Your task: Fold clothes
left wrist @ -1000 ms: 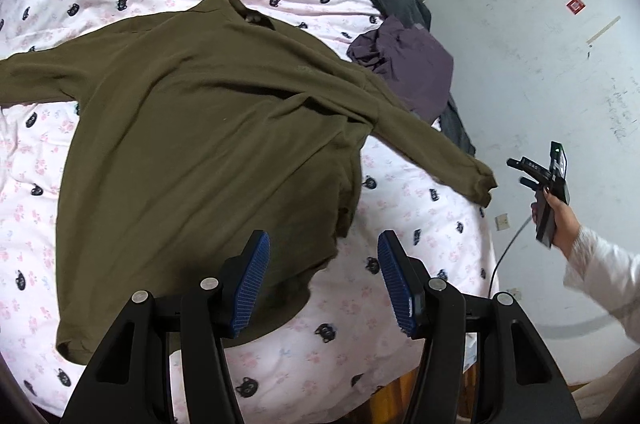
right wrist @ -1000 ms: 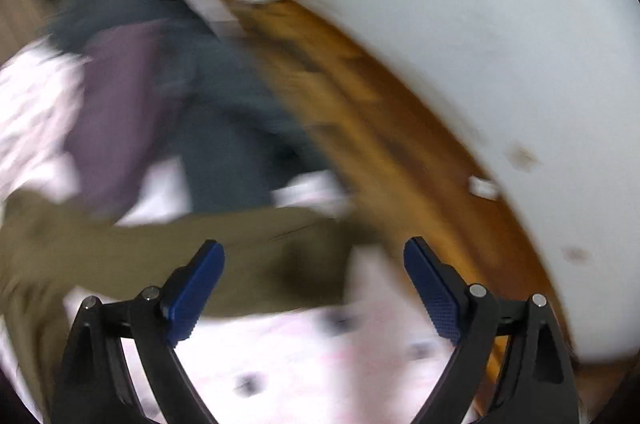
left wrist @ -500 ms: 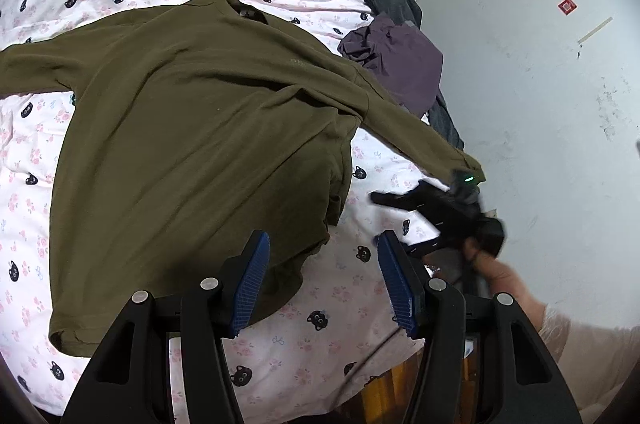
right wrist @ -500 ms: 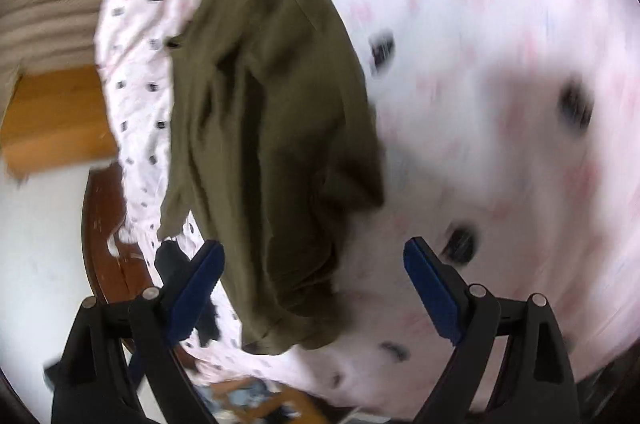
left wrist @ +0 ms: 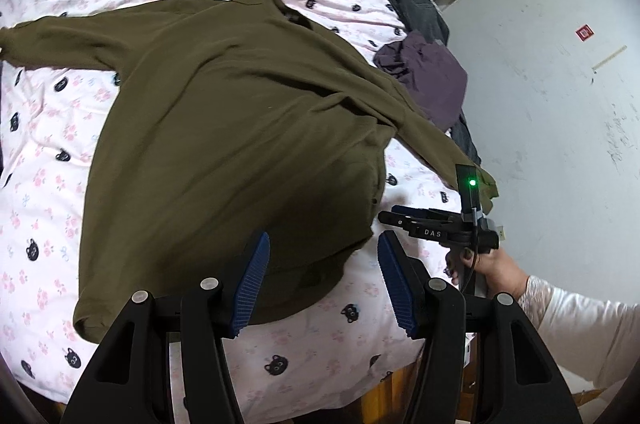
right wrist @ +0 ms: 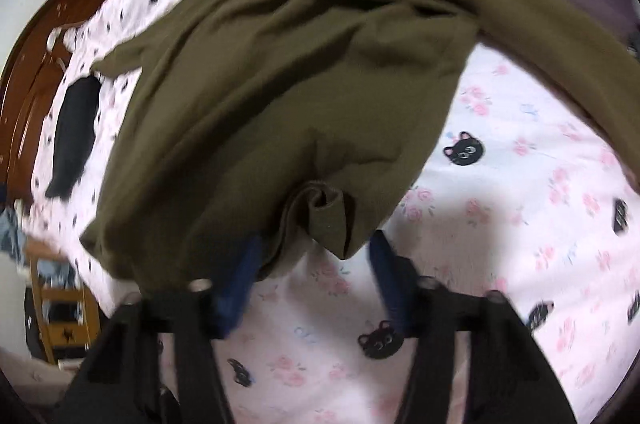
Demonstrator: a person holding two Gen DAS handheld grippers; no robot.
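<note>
- Right gripper (right wrist: 314, 264), jaws parted, straddles the olive shirt (left wrist: 240, 143) hem corner: bite both layers.
- Left gripper (left wrist: 322, 282) hovers, jaws parted, grasping nothing; take the opposite hem.

Your right gripper (right wrist: 316, 276), off by the white wall a second ago, now sits low at the near right corner of the olive shirt (right wrist: 288, 71), its blue pads (right wrist: 240, 280) closer together and bracketing the bunched hem corner. Your left gripper (left wrist: 322, 284) has drifted slightly left over the shirt's near hem.
</note>
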